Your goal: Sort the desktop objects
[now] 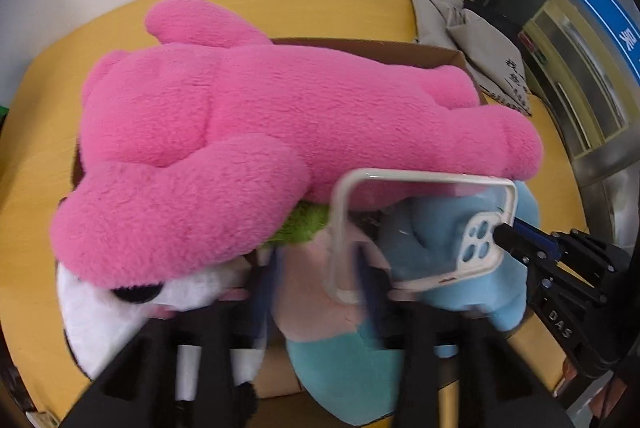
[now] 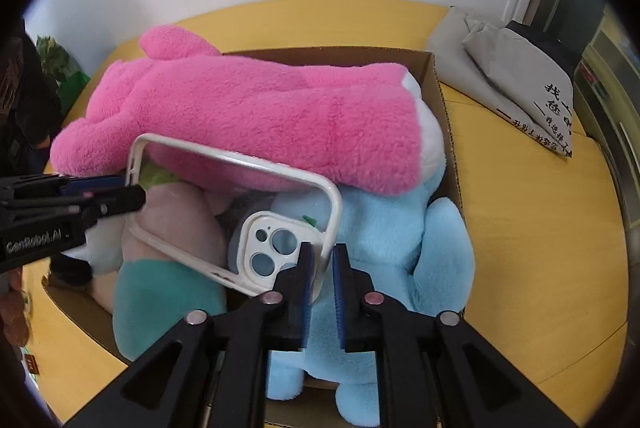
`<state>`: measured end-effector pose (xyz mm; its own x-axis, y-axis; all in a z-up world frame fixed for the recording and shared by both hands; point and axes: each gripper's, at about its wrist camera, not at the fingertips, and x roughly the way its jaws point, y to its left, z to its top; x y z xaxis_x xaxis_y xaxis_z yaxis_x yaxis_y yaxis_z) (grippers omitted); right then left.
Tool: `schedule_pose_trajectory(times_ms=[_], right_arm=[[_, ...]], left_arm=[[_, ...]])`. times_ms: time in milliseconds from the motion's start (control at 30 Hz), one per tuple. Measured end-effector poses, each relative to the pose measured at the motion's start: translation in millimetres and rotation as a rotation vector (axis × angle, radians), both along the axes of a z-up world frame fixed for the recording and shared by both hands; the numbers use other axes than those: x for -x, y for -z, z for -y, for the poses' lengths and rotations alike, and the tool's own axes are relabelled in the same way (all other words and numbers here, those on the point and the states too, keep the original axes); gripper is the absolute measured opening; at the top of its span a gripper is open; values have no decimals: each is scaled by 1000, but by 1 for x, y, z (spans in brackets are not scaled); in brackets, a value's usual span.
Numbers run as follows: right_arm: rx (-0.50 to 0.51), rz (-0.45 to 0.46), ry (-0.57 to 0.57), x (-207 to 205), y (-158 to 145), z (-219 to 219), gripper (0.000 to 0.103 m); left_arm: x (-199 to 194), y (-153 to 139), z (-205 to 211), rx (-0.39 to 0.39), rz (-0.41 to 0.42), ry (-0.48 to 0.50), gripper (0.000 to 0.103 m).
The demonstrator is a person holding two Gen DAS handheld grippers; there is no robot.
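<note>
With our left gripper [image 1: 316,280] wide open and our right gripper [image 2: 323,260] loosening around the clear phone case [image 2: 236,212] at six o'clock atop the plush-filled cardboard box [image 2: 436,76], it could slide off.

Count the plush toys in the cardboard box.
At least 4: pink plush on top, blue plush at its right, teal-and-pink one near left, white one beneath pink; others may be hidden.

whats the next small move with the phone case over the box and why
Probably spread the right gripper wider so the phone case drops. It hangs over the cardboard box of plush toys, the left gripper already looks open around its other end, and the right jaws stand only slightly apart.
</note>
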<state>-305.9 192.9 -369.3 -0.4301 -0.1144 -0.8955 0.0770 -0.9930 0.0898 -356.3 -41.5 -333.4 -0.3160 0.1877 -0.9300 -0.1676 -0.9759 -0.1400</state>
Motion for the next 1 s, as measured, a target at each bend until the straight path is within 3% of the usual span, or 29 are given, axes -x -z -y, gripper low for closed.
schedule_pose_trajectory(times_ms=[33, 67, 100, 167, 267, 333, 600, 1000], right_arm=[[7, -14, 14, -3, -5, -4, 52], [15, -29, 28, -7, -10, -7, 87], [22, -43, 43, -10, -15, -11, 93], [42, -64, 72, -20, -28, -18, 93], [60, -92, 96, -42, -49, -27, 94], [49, -99, 99, -55, -61, -27, 102], [-21, -70, 37, -110, -85, 1, 102], [-70, -127, 8, -169, -124, 27, 103]], left_arm=[[-4, -5, 3, 3, -14, -12, 81], [-8, -10, 6, 4, -27, -24, 81], [-11, -16, 10, 2, -38, -37, 84], [-22, -32, 19, 12, -70, -66, 94], [-48, -55, 28, 8, -106, -61, 98], [-69, -68, 30, 23, -126, -48, 103], [-152, -91, 32, 31, -150, -47, 103], [-206, -109, 33, 32, -193, -106, 103]])
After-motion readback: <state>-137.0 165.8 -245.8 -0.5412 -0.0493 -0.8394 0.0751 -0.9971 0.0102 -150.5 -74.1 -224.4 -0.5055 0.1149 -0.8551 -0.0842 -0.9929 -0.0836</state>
